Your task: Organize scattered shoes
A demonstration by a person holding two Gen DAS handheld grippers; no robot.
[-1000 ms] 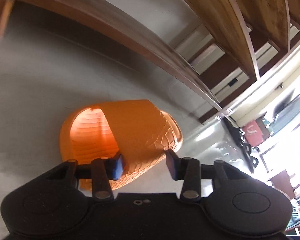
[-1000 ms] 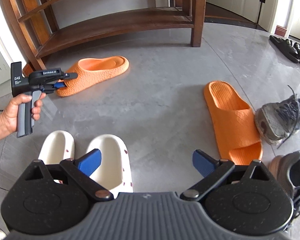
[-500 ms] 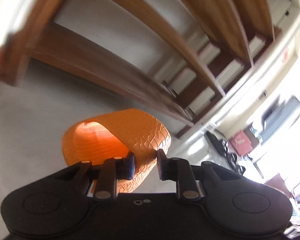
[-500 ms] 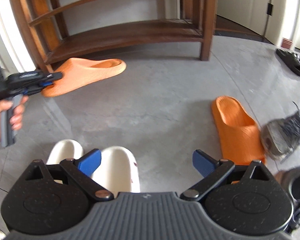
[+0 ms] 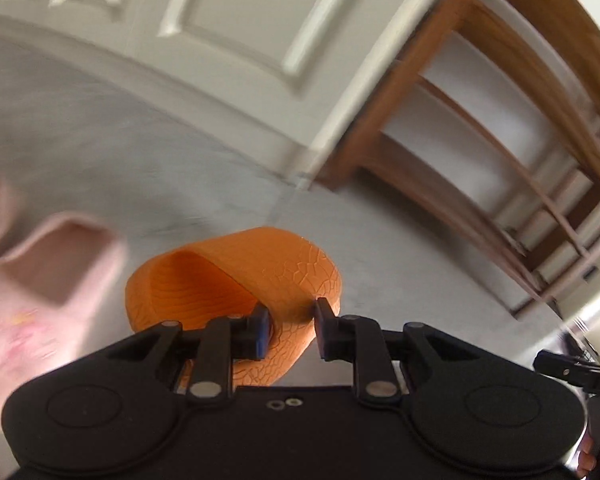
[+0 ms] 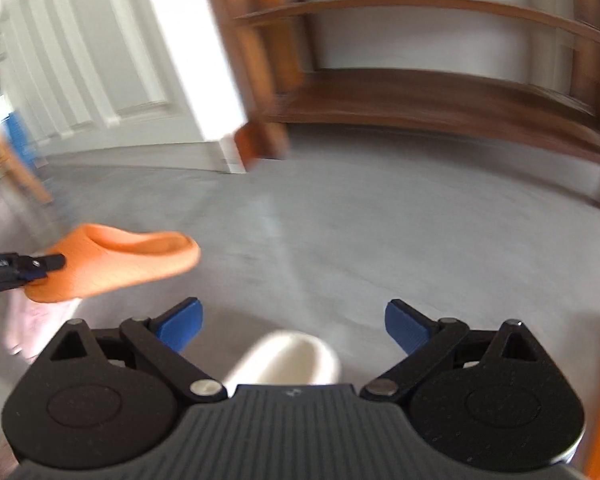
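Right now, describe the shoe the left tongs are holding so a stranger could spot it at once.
Start at the wooden shelf by the white door, then look down to the grey floor in front of it. The orange slipper hangs above that floor, pinched at its toe end by the left tongs. Its neighbours are pale; it alone is bright orange with a cracked pattern.

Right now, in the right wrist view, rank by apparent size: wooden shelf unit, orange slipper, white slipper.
1. wooden shelf unit
2. orange slipper, held by the left gripper
3. white slipper, partly hidden and nearest the camera, so unsure.
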